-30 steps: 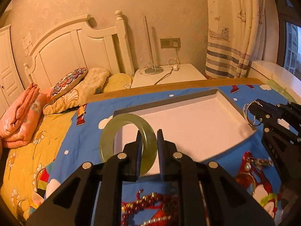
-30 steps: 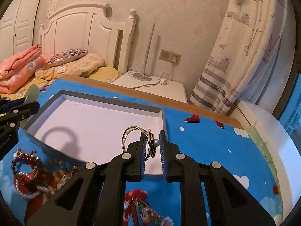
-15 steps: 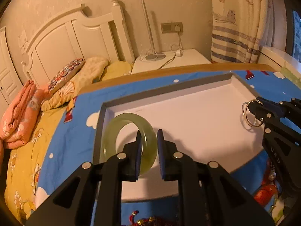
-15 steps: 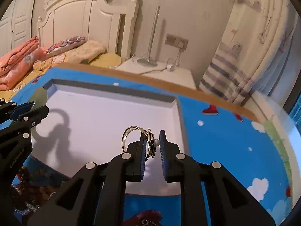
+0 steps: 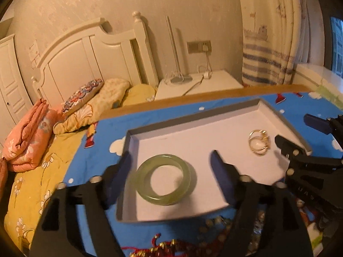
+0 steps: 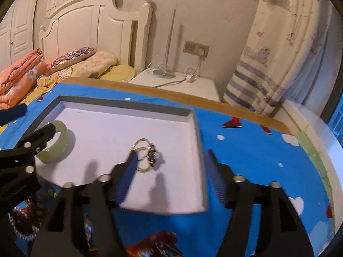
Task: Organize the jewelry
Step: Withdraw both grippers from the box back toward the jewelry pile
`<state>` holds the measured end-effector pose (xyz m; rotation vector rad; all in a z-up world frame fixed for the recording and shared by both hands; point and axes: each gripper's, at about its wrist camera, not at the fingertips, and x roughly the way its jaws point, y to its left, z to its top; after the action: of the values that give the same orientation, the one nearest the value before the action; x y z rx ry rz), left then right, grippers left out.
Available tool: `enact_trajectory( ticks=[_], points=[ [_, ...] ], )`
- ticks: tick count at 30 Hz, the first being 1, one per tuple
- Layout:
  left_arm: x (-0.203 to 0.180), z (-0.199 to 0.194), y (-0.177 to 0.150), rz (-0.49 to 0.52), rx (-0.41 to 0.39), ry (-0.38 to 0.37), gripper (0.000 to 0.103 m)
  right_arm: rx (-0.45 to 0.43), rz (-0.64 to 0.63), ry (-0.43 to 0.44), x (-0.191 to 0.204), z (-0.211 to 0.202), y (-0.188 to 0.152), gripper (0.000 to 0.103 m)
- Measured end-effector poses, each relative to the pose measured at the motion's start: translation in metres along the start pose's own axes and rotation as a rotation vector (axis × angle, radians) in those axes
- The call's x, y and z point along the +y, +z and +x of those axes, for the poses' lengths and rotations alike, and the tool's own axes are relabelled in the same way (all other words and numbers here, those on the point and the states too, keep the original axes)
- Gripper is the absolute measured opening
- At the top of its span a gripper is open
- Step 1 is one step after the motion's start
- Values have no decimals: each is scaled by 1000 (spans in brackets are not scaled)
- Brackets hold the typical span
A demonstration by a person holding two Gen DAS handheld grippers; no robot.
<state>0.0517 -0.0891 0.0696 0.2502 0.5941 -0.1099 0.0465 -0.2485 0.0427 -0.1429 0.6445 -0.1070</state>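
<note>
Bedroom, warm dim light. Beige textured wall (image 5: 193, 10); white headboard (image 5: 85, 60) left, white door (image 5: 10, 81) beyond. White nightstand (image 5: 205, 83) under a wall socket (image 5: 199, 46). Striped ship-print curtain (image 5: 268, 42) right, window (image 5: 336, 45) at edge.

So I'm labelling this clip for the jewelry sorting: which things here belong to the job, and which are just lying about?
Part of the job:
- green bangle, lying in the tray
- gold ring, lying in the tray
- white tray
- beaded jewelry pile on the blue cloth
- left tool and right tool, both open

Just lying about:
- pillows
- folded pink blanket
- nightstand
- curtain
</note>
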Motion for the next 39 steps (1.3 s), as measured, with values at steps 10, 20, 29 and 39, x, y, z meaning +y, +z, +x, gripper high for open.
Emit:
enact_trajectory(
  ticks=[10,20,29,39],
  points=[
    [10,-75,-48,-69,-42,-5,101,25,-73,-94,-24,-54,-52,82],
    [23,-107,-109,-65,14,-15,101,63,-122,-112,-38,-96,-106,83],
    [37,-103,-128,-88,86,-38,101,76,-150,-114,-36,-107,-125,83],
    [41,-96,-131,-105,132,-81,101,118,-176,-82,-30,-112,-141,84]
  ],
)
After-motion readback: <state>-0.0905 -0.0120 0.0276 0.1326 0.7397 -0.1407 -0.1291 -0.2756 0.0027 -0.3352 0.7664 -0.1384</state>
